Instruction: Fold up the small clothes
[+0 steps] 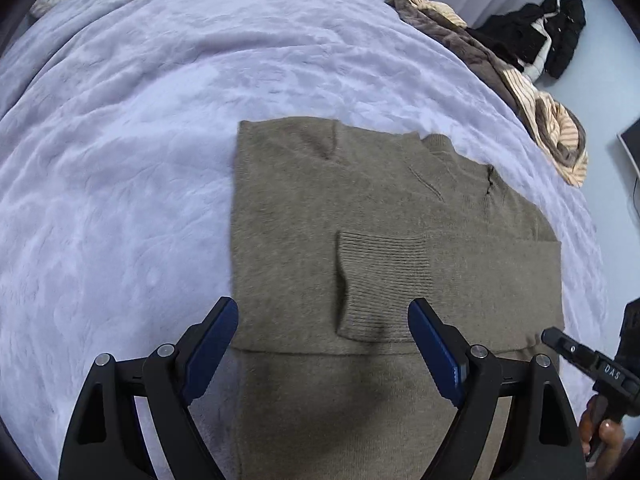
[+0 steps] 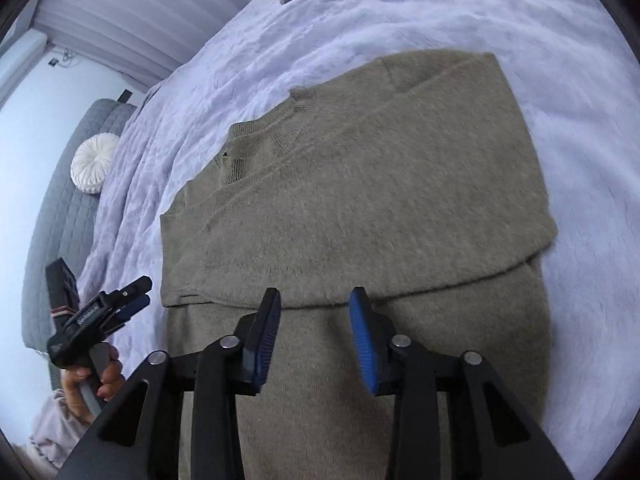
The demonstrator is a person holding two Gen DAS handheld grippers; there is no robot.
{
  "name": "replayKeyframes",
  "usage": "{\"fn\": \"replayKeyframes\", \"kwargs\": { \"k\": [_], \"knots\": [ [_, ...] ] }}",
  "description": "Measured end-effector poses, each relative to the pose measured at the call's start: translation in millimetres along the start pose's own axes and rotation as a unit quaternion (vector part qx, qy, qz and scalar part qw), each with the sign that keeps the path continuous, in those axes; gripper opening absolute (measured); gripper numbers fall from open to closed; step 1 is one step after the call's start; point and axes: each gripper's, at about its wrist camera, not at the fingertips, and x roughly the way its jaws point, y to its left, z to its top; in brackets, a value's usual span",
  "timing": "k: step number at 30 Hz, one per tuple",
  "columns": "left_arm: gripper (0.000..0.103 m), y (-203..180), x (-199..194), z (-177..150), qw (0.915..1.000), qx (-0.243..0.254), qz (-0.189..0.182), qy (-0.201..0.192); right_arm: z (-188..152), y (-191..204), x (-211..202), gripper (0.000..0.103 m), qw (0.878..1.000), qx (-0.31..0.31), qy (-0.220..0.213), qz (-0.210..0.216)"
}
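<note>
Sweater [image 1: 384, 240] spread flat near the middle of the lilac blanket [image 1: 140, 160], sleeves already folded in, ribbed cuff [image 1: 380, 284] lying across the chest, collar [image 2: 260, 140] at the far end. Left gripper [image 1: 322, 344] hovering over the near part, fingers wide and holding nothing. Right gripper [image 2: 314, 334] above the same near part, fingers at a narrower gap, also holding nothing.

Likely next: pinching the near hem and carrying it up to the collar. Risks from here, judged only from the layout:
- Grabbing just the top layer, so the folded sleeve slides out and the cuff flops loose.
- Uneven lift between the two sides, giving a skewed fold.
- Pinching blanket pile along with the knit, dragging the whole sweater off square.
- Fuzzy, slack fabric sagging between the grips and bunching at the crease.

Pile of other clothes [image 1: 520, 80] well apart on the far right, unlikely to interfere.
</note>
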Motion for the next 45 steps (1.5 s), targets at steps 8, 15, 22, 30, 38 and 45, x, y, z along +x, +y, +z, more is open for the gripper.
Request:
{"fn": "replayKeyframes", "kwargs": {
  "k": [8, 15, 22, 30, 38, 45],
  "knots": [
    [0.088, -13.4, 25.0, -18.0, 0.9966, 0.051, 0.062, 0.018, -3.1, -13.9, 26.0, 0.019, 0.999, -0.001, 0.034, -0.042],
    [0.087, 9.4, 4.9, -42.1, 0.9951, 0.031, 0.076, 0.056, -16.4, -17.1, 6.2, 0.021, 0.999, 0.005, 0.04, -0.035],
    [0.088, 20.7, -25.1, -77.9, 0.9935, 0.011, 0.075, 0.086, -44.2, -20.8, -19.2, 0.022, 0.997, 0.036, 0.061, -0.036],
    [0.088, 10.7, -54.6, -115.9, 0.9892, 0.032, 0.075, 0.122, -87.6, -17.2, -47.5, 0.038, 0.992, 0.07, 0.096, -0.045],
    [0.088, 11.0, -78.2, -155.2, 0.9821, 0.045, 0.071, 0.169, -127.0, -19.5, -71.9, 0.042, 0.986, 0.092, 0.127, -0.06],
    [0.088, 23.5, -87.0, -195.3, 0.9727, 0.035, 0.039, 0.226, -153.7, -42.0, -96.6, 0.042, 0.98, 0.105, 0.146, -0.09]
  ]
}}
